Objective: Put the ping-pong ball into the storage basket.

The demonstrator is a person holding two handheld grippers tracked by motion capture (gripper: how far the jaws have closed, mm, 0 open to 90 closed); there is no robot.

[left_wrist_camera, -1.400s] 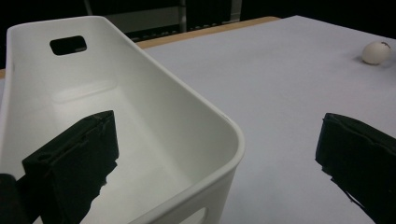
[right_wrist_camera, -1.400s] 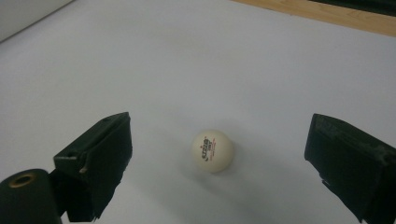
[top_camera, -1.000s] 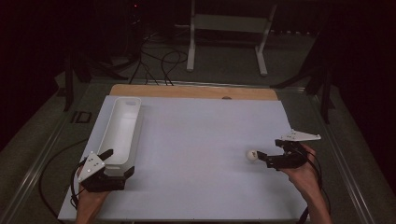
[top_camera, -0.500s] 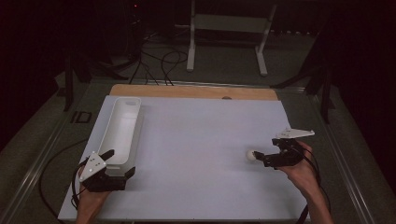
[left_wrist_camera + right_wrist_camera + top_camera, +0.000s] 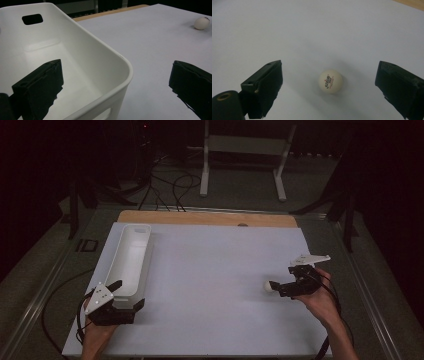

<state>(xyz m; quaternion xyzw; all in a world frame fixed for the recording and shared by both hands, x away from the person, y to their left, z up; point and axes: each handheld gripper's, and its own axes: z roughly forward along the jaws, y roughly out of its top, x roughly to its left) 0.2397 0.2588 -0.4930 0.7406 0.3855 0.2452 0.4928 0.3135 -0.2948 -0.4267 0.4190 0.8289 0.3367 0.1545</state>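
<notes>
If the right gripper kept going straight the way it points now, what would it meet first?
Most likely the small white table-tennis ball, which lies on the white table sheet just ahead, between the open jaws of the right gripper. Nothing stands before it, though depth is hard to judge.

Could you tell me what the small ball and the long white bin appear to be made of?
The table-tennis ball looks like thin matte plastic: smooth, off-white, with a printed logo. The bin seems moulded plastic with a soft sheen, given its rounded rim and cut-out handle slots.
</notes>
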